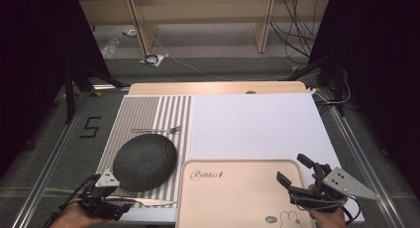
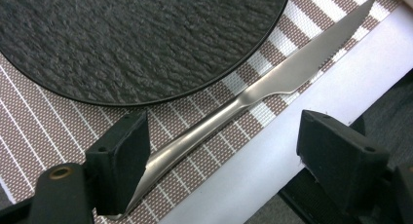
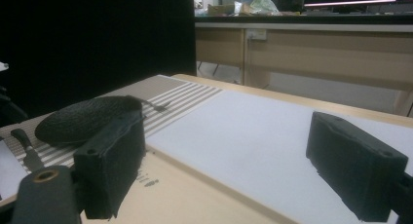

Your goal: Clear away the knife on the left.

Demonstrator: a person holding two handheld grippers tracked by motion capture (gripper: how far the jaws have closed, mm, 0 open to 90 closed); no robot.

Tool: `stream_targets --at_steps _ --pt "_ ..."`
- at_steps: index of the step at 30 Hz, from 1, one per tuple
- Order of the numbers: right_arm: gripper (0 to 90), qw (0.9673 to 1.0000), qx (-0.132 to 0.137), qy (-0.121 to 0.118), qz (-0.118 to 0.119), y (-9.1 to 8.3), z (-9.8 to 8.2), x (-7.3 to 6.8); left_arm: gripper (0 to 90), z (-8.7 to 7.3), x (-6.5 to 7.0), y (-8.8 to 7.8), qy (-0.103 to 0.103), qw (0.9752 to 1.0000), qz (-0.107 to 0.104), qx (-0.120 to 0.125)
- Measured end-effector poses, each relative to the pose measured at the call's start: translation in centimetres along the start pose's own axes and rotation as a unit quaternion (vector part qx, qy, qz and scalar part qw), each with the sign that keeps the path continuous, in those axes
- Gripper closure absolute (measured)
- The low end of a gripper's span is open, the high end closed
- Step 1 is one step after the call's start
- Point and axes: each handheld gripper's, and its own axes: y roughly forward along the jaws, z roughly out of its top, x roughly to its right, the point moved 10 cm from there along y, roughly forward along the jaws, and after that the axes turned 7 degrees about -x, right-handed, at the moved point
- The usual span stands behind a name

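A steel knife (image 1: 148, 202) lies on the near edge of a striped placemat (image 1: 148, 109), just in front of a round black plate (image 1: 144, 161). My left gripper (image 1: 119, 208) sits at the knife's handle end. In the left gripper view it (image 2: 226, 136) is open, and the knife (image 2: 272, 83) runs between the jaws with its handle against the left one. A fork (image 1: 157, 130) lies beyond the plate. My right gripper (image 1: 290, 168) hovers open over the right side of a wooden tray (image 1: 237, 198), nothing between its jaws (image 3: 229, 136).
A white sheet (image 1: 252, 124) covers the table's right half behind the tray. The table's near edge runs right beside the knife. Black curtains, metal stands and cables surround the table, with wooden furniture farther back.
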Motion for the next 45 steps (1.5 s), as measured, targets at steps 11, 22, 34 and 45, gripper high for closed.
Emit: stream_targets --at_steps 11,22,34,45 --pt "15.4 1.0000 -0.002 0.000 0.000 0.1 -0.1 0.0 24.2 -0.7 -1.0 1.2 -0.008 0.9995 -0.002 -0.030" --pt "15.5 1.0000 -0.002 -0.001 0.001 0.1 -0.1 0.0 27.2 -0.6 -1.2 2.0 0.009 0.9985 -0.002 -0.054" --pt "15.8 1.0000 -0.002 -0.001 0.003 0.1 -0.1 -0.1 37.4 -0.4 -1.2 2.6 0.026 0.9966 -0.011 -0.078" --pt "15.9 1.0000 -0.005 -0.001 0.001 0.1 -0.1 0.0 42.1 -0.3 -1.3 2.8 0.046 0.9942 -0.014 -0.097"
